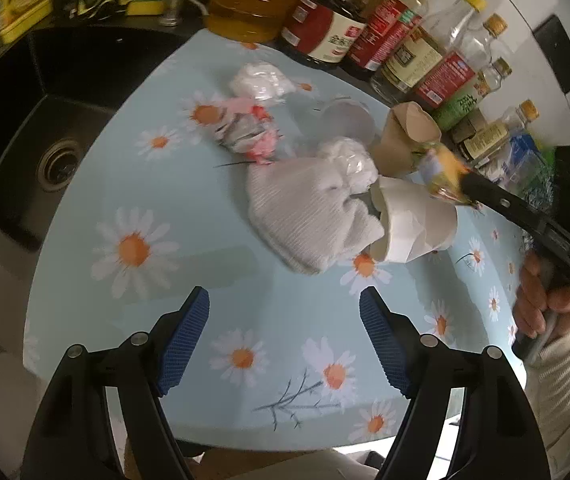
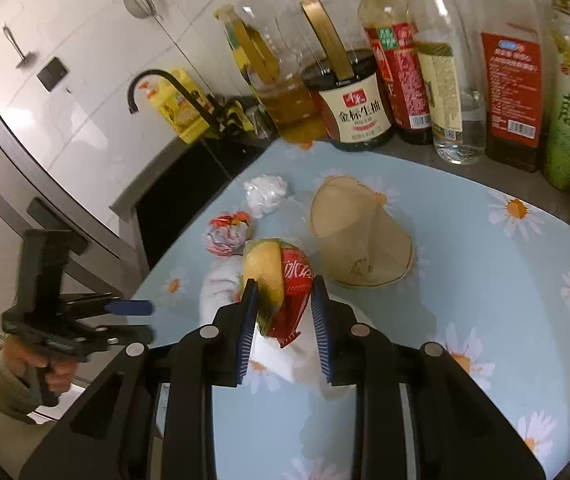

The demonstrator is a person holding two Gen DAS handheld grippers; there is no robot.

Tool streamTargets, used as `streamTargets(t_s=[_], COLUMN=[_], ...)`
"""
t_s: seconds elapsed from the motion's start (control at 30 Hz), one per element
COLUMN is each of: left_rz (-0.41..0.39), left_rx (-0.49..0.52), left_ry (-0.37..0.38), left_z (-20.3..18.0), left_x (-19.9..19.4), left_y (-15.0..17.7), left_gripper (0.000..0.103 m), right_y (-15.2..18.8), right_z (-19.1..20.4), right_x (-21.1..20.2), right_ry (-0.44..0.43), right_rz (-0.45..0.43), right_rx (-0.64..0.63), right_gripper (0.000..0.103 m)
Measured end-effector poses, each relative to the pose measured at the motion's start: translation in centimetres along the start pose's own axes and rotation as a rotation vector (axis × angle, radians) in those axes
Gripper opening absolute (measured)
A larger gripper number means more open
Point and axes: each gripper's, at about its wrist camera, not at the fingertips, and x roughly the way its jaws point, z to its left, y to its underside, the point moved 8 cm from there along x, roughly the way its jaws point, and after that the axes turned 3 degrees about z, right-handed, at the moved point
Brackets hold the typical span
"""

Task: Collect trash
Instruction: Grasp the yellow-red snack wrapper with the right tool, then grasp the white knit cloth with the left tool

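Right claw (image 2: pixel 283 312) pinches a crumpled wrapper (image 2: pixel 281 276); left claw (image 1: pixel 285 312) gapes empty. Cups (image 1: pixel 417 220), cloth (image 1: pixel 305 216) and wads (image 1: pixel 261 80) crowd the counter (image 1: pixel 245 280) before blurred bottles (image 1: pixel 405 52).

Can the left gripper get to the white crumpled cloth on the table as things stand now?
Probably yes. The left gripper is open and holds nothing, and the white cloth lies just ahead of it over bare tablecloth. The paper cup touches only the cloth's right side.
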Motion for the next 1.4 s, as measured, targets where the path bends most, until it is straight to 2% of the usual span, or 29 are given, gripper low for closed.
streamTargets(t_s=[0.07, 0.17, 0.3, 0.47, 0.67, 0.7, 0.77, 0.83, 0.9, 1.07, 1.2, 1.4], left_rz=[0.008, 0.006, 0.004, 0.042, 0.085, 0.087, 0.092, 0.083, 0.079, 0.058, 0.050, 0.029], left_rx=[0.022, 0.058, 0.087, 0.133, 0.165, 0.182, 0.214, 0.245, 0.266, 0.274, 0.283, 0.303], left_ry=[-0.002, -0.014, -0.049, -0.103, -0.095, -0.108, -0.124, -0.135, -0.140, -0.092, -0.060, -0.002], left_z=[-0.7, -1.7, -2.3, -2.5, -2.9, -2.9, -3.0, -3.1, -3.1, -3.5, -3.1, -2.5], left_x=[0.4, 0.9, 1.6, 3.8, 5.7, 6.0, 6.4, 6.3, 6.2, 5.2, 4.1, 2.0], left_y=[-0.6, -1.7, -3.0, -4.8, -5.5, -5.5, -5.4, -5.1, -5.0, -4.8, -3.9, -2.6], left_gripper=[0.076, 0.083, 0.083, 0.083, 0.082, 0.081, 0.068, 0.062, 0.051, 0.034, 0.030, 0.029], right_y=[0.3, 0.6, 1.3, 2.9, 5.4, 5.8, 6.5, 7.1, 7.6, 8.8, 9.2, 9.8], right_z=[0.2, 0.5, 1.4, 1.3, 0.8, 0.7, 0.5, 0.2, -0.1, -0.8, -0.4, 0.7], right_x=[-1.1, -2.6, -4.9, -6.8, -7.4, -7.4, -7.2, -6.8, -6.5, -5.8, -5.4, -4.5], right_ry=[0.000, -0.004, -0.017, -0.021, -0.003, -0.001, -0.002, 0.017, 0.032, 0.073, 0.111, 0.186], right_rz=[-0.023, -0.055, -0.125, -0.181, -0.201, -0.203, -0.201, -0.194, -0.184, -0.159, -0.140, -0.117], right_rx=[0.010, 0.030, 0.028, 0.076, 0.133, 0.145, 0.170, 0.186, 0.198, 0.234, 0.255, 0.280], right_gripper=[0.029, 0.029, 0.029, 0.029, 0.029, 0.029, 0.029, 0.029, 0.029, 0.029, 0.029, 0.029])
